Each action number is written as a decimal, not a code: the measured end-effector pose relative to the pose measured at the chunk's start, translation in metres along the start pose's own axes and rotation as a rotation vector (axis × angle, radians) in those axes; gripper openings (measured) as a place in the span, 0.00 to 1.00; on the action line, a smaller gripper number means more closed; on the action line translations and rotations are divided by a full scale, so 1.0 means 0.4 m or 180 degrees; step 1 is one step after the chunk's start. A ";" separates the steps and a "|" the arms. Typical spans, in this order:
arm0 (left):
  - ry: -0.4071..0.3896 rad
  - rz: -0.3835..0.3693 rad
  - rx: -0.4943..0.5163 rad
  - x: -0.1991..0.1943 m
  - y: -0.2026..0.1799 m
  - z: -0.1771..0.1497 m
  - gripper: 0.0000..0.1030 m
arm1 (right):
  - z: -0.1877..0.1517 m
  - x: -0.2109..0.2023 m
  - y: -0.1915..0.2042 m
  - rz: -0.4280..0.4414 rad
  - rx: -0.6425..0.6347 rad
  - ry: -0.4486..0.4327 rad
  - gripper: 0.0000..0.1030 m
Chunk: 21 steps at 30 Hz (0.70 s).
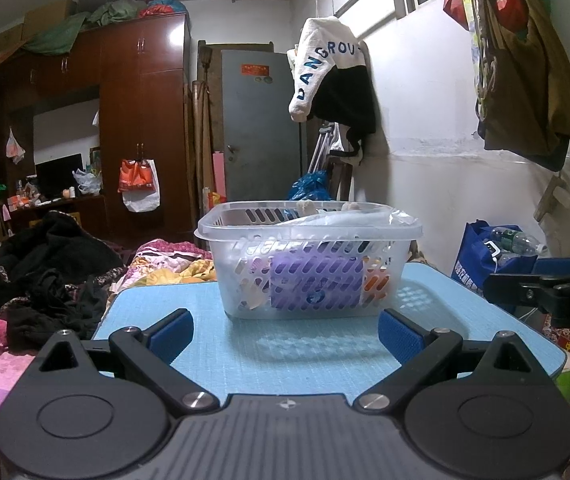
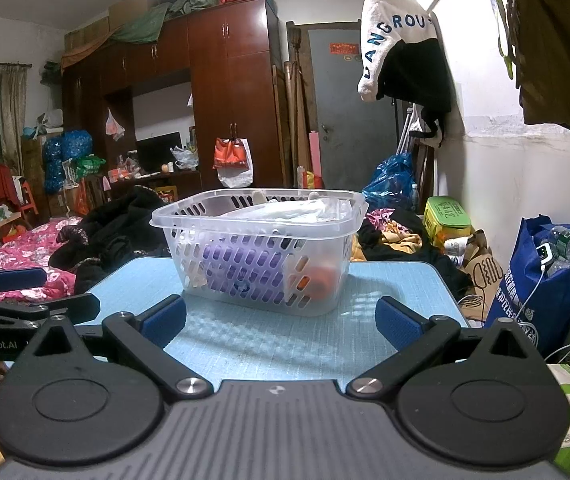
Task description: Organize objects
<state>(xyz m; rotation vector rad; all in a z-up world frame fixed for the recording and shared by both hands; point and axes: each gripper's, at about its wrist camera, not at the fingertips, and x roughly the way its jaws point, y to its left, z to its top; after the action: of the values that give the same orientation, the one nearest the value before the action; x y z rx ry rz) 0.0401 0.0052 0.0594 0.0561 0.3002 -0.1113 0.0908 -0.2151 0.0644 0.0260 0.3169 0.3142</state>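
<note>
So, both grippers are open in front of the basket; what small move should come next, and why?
Probably bring the right gripper forward and up toward the clear basket, over its rim. Both the right gripper and the left gripper are open and empty, the blue table shows nothing loose, and the purple pack and other items already lie inside the basket, so the basket seems the only target.
</note>
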 end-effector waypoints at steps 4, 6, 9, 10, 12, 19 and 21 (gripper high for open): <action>-0.0001 -0.0007 0.0004 0.001 -0.001 -0.001 0.97 | -0.002 0.001 0.001 0.0001 -0.0001 0.0002 1.00; 0.0000 -0.0010 0.0008 0.002 -0.002 -0.001 0.97 | -0.002 0.001 0.000 -0.0001 -0.0001 0.0003 1.00; 0.0004 -0.0014 0.0010 0.003 -0.001 -0.002 0.97 | -0.001 0.001 0.001 0.0000 -0.0001 0.0003 1.00; 0.0003 -0.0015 0.0010 0.002 -0.001 -0.002 0.97 | -0.001 0.001 0.001 -0.0002 -0.0001 0.0003 1.00; 0.0009 -0.0025 0.0007 0.003 -0.002 -0.003 0.97 | -0.001 0.001 0.000 0.0001 0.0000 0.0004 1.00; 0.0011 -0.0038 0.0002 0.007 -0.002 -0.005 0.97 | -0.001 0.001 0.001 0.0000 -0.0002 0.0006 1.00; 0.0010 -0.0041 0.0005 0.007 -0.004 -0.006 0.97 | 0.000 0.001 0.001 -0.0001 -0.0002 0.0004 1.00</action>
<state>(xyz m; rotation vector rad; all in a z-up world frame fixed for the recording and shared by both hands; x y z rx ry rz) 0.0421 0.0035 0.0563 0.0560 0.3037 -0.1242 0.0909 -0.2146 0.0643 0.0253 0.3182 0.3140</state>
